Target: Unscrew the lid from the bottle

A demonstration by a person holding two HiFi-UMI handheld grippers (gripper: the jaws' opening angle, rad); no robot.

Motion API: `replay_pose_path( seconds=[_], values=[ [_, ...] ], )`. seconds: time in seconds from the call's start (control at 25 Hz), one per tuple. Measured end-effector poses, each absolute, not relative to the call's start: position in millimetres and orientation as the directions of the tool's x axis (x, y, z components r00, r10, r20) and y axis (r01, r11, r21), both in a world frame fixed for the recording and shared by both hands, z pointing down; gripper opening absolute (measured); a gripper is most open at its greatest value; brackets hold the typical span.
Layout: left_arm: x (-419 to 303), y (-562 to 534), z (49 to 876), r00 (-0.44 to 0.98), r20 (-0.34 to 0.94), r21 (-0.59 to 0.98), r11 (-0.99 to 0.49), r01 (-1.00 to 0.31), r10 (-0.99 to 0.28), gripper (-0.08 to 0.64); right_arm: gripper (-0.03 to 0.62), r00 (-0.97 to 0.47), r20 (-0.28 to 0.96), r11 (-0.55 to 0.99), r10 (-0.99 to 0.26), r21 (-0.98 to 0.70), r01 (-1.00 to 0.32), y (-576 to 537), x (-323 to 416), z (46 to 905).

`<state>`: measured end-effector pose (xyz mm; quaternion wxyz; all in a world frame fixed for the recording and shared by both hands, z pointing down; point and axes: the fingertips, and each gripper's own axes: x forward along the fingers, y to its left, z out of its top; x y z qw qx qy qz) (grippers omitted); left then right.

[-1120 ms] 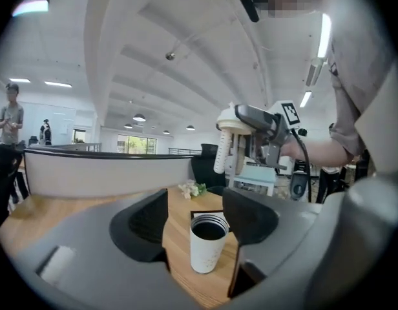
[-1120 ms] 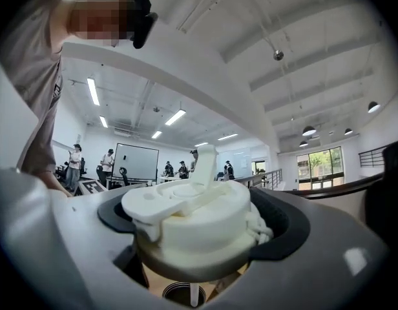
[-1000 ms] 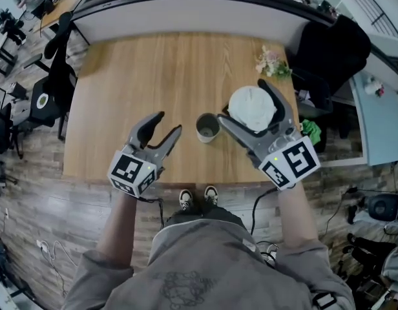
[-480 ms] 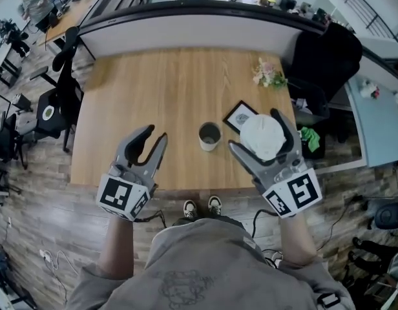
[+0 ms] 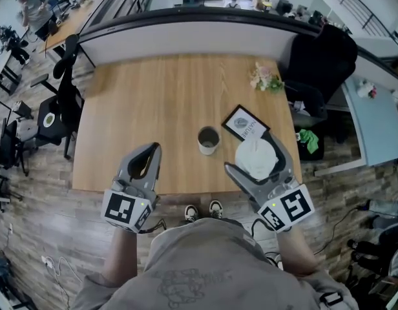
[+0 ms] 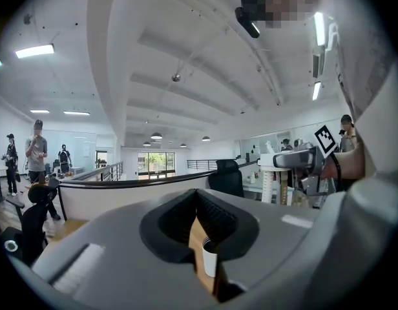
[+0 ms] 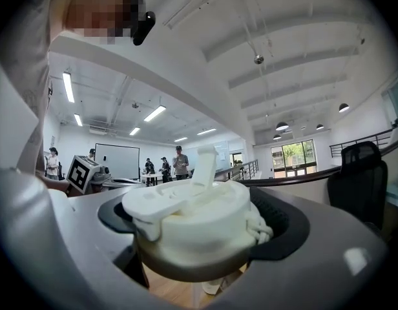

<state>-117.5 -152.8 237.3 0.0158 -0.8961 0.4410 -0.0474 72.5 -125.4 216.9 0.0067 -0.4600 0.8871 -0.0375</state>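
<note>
One white round lid [image 7: 192,221], with a flip tab raised on top and a strap loop at its side, is clamped in the right tool [image 5: 252,155], top face up and axis upright. It is held over the near edge of the bench [image 5: 154,89], apart from the bottle [image 5: 209,139], which is stood upright with its mouth open. The left tool [image 5: 150,149] has just been closed on nothing.

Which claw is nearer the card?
Right. In the head view the right claw, holding the lid, is right beside the card's near corner; the left claw, just closed empty, is on the bottle's other side.
</note>
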Motion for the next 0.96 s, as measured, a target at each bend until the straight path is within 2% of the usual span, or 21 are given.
replay_pose_path(
  seconds=[0.96],
  values=[
    [-96,-150,240,0.625,0.091,-0.079,-0.631,-0.772,-0.776,0.002,0.505,-0.587,0.055,0.58,-0.808,-0.097,-0.809,-126,84,230]
  ],
)
